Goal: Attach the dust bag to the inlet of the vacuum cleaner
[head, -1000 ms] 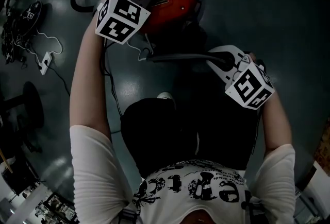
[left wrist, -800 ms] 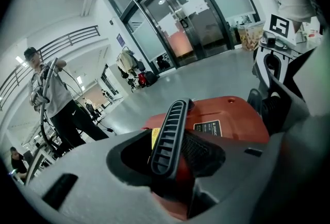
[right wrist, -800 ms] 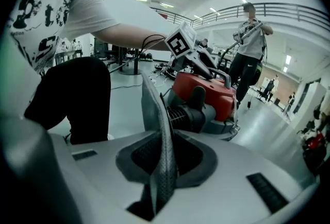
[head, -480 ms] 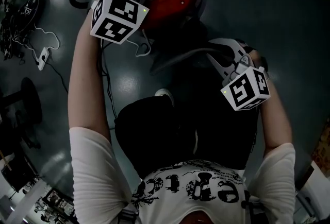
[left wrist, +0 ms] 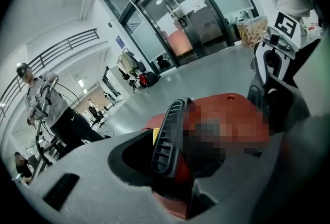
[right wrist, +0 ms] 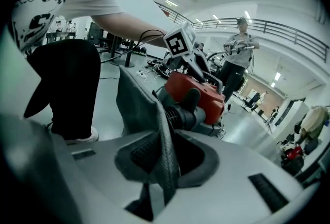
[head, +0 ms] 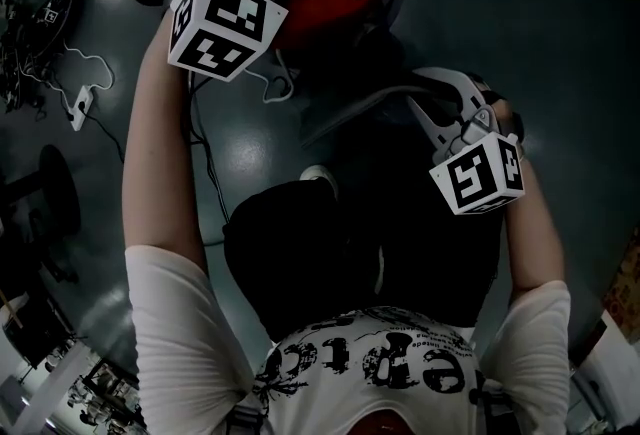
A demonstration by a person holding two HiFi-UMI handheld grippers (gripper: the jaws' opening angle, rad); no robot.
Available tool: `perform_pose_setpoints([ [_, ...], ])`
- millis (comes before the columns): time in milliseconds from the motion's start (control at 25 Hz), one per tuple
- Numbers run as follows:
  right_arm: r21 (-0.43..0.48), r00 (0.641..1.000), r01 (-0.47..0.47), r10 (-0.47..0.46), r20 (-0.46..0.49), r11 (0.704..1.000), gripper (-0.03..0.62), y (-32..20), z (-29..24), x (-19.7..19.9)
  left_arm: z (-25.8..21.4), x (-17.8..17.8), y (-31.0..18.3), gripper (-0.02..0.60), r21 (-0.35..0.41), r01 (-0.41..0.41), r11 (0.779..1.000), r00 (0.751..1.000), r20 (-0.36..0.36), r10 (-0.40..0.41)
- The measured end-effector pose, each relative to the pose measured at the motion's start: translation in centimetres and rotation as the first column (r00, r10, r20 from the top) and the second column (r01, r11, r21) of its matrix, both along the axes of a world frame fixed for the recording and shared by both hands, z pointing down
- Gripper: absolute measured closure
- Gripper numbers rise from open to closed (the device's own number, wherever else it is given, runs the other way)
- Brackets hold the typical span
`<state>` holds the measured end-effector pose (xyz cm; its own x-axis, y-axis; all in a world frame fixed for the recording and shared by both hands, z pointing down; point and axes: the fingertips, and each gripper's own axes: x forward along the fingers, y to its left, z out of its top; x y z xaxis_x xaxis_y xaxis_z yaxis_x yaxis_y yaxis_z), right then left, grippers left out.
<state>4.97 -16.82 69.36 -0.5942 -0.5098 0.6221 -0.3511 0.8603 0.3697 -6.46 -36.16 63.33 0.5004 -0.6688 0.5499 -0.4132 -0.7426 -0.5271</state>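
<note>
Alignment is the point of this step. The right gripper is clenched on an edge of the grey dust bag, and the cloth rises from between its jaws and spreads up and to the left ahead of them. Past the cloth, further ahead of those jaws, sits the red vacuum cleaner. A black ribbed collar on it faces them and is probably the inlet. The left gripper has the vacuum's black ribbed handle standing between its jaws, which are closing on it but not yet pressing firmly. A good attempt probably means steadying the body by that handle first. The bag's mouth should then go squarely to the collar, not be dragged across it as loose cloth. Count: one vacuum cleaner, one dust bag, one handle, two grippers.
</note>
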Motion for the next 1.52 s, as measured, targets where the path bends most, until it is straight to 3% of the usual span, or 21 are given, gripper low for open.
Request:
perform_pose_setpoints([
  [280,0.092,0.998,-0.043,0.047,-0.036,0.995,0.526,-0.6,-0.7,-0.7,0.2,-0.1,0.0,0.425,0.016,0.01,1.0,1.0,-0.011,-0.01],
  [880,0.079,0.981,-0.195,0.195,0.0,0.978,0.52,-1.4,-0.5,-0.1,0.2,-0.3,0.0,0.425,0.047,0.018,0.999,1.0,-0.022,-0.017],
  [1360,0.066,0.961,-0.271,0.266,0.078,0.96,0.509,-2.2,-0.4,0.3,-0.2,-0.3,0.1,0.425,0.092,0.039,0.995,0.999,-0.031,-0.037],
  [1520,0.034,0.969,-0.24,0.237,0.072,0.97,0.5,-1.9,-0.4,0.3,-0.2,-0.2,0.0,0.425,0.096,0.033,0.995,0.999,-0.032,-0.03],
])
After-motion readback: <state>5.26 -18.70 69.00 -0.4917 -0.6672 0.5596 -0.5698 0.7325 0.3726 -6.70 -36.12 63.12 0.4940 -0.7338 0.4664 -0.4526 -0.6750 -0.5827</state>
